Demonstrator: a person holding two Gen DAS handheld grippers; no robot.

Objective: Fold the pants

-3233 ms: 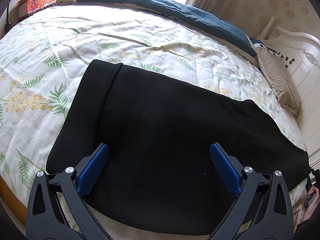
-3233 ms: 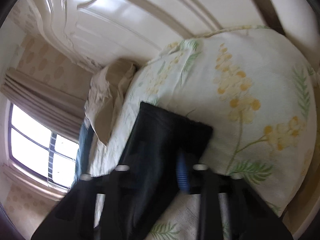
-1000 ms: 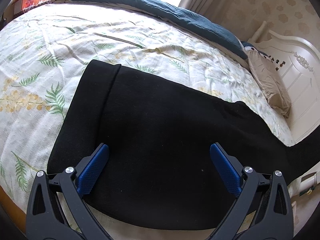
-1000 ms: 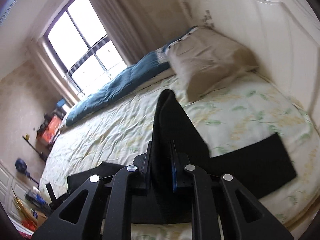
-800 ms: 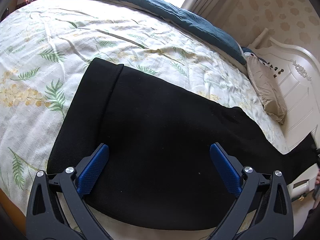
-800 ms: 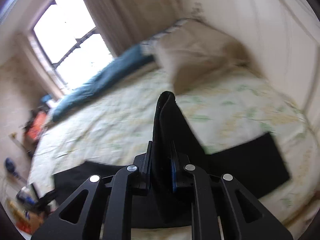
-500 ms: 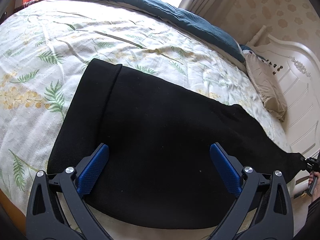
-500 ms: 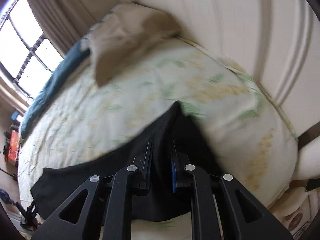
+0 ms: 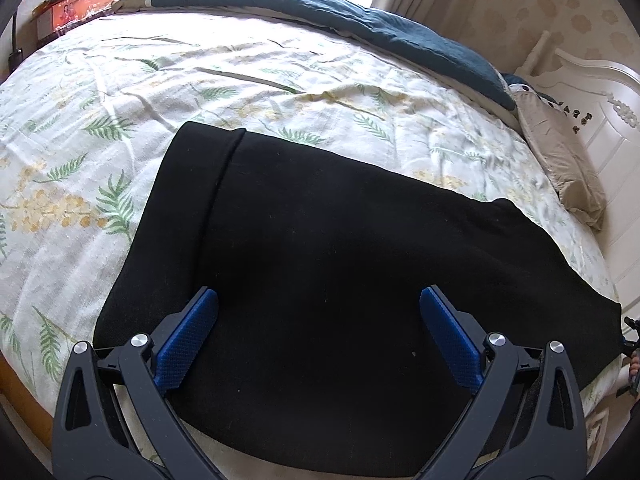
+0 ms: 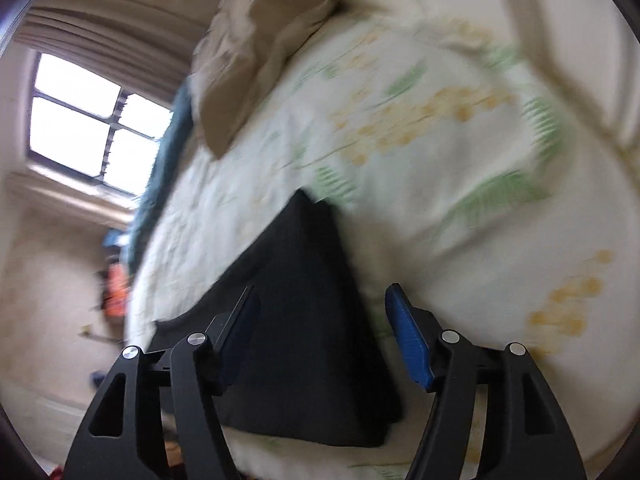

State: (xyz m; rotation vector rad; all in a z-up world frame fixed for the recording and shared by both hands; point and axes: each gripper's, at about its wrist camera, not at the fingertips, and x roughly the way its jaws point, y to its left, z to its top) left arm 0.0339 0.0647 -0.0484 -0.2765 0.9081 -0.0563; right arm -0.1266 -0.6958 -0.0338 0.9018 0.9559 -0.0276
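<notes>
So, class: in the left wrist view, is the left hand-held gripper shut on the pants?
No: the left hand-held gripper stands wide open over the pants.

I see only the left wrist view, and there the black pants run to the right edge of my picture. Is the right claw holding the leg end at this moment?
Observer: No. The right claw is open. Its jaws have just been opening, and the leg end of the black pants lies between them, with neither blue pad pressing on it.
Operator: Does that end lie flat on the bed?
Observer: Not quite, as far as the blurred right wrist view shows. The cloth seems to rise in a soft ridge toward its far corner, resting on the floral sheet.
</notes>
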